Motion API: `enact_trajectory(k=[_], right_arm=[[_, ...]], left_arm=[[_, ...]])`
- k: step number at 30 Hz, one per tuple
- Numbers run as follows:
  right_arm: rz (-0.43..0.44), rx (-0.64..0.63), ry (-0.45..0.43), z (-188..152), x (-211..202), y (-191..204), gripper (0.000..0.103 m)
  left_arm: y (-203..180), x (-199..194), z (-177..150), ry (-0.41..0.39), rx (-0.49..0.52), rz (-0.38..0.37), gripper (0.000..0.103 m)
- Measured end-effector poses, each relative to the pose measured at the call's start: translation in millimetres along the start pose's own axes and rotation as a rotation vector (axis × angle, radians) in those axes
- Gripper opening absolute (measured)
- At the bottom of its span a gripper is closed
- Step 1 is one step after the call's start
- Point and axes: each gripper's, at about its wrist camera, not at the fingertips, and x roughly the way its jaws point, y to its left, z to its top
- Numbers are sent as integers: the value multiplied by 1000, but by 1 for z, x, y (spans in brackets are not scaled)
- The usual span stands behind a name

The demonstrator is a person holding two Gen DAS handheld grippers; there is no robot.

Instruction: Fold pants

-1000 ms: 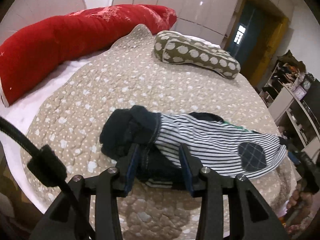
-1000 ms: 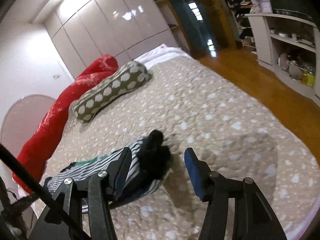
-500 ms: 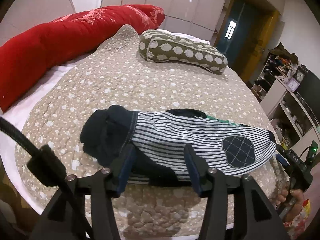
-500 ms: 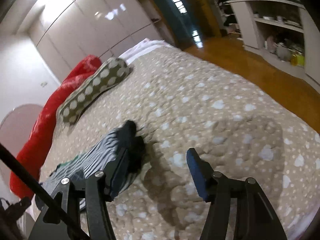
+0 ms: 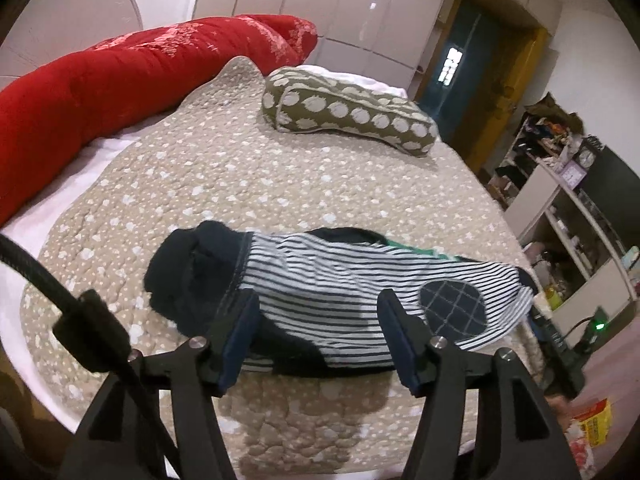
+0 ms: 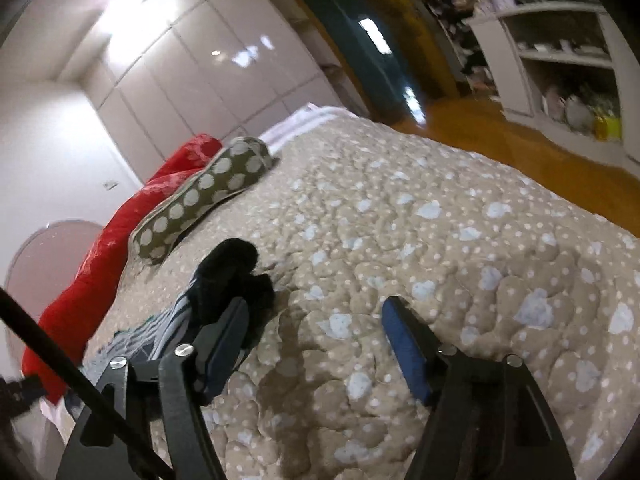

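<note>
- The striped pants (image 5: 336, 300) are laid in a long bundle on the dotted bed cover (image 5: 248, 184), near the edge of the bed that is closest to the cameras.
- The pants look folded over already, so the task is judged to be close to done or done.
- The dark cuffs (image 5: 192, 268) are bunched at one end of the pants, and a round checked patch (image 5: 452, 308) is seen near the other end.
- The left gripper (image 5: 316, 336) is held just in front of the pants with its jaws spread wide. Nothing is gripped between them.
- It seems to be kept there so the pants can be let go or checked.
- The right gripper (image 6: 312, 340) is held beside the dark cuff end of the pants (image 6: 224, 280), over bare bed cover (image 6: 440, 240). Its jaws are spread wide too, and nothing is held.
- The spotted pillow (image 5: 348, 112) is placed well beyond the pants, toward the head of the bed.
- The long red cushion (image 5: 132, 76) is placed further off than the pants as well, along the far side.
- Both are kept away from the pants, so room is left for folding.
</note>
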Motion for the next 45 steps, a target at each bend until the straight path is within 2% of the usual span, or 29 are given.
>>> enact_trajectory(k=[3, 5, 9, 13, 18, 21, 25, 28, 32, 34, 39, 41, 45], right_arm=[[-22, -31, 16, 0, 5, 6, 81], [-36, -38, 25, 1, 7, 9, 82], [-53, -51, 30, 0, 10, 11, 82], [-81, -71, 39, 0, 12, 14, 82], [-74, -74, 33, -1, 12, 12, 82], [-62, -72, 26, -1, 10, 11, 83], [-38, -70, 16, -2, 7, 10, 84], [-12, -78, 24, -1, 6, 9, 85], [30, -50, 96, 11, -5, 9, 85], [114, 36, 99, 16, -21, 3, 85], [268, 80, 142, 20, -27, 11, 85], [283, 71, 166, 18, -17, 20, 85], [241, 17, 202, 12, 9, 39, 85]], left_arm=[[-1, -5, 5, -19, 17, -37, 61], [1, -8, 8, -34, 30, -50, 64], [9, -10, 8, -42, 29, -63, 65], [17, -10, 4, -33, -2, -62, 65], [15, -13, 6, -39, -9, -49, 65], [5, -16, 8, -54, 11, -32, 66], [-16, -12, 8, -34, 60, -28, 66], [-38, -6, 12, 0, 115, -55, 66], [-70, 1, 25, 23, 182, -108, 67], [-88, 9, 34, 49, 201, -158, 71], [-147, 56, 52, 172, 264, -290, 72], [-172, 83, 57, 237, 273, -333, 72], [-217, 142, 63, 374, 291, -392, 72]])
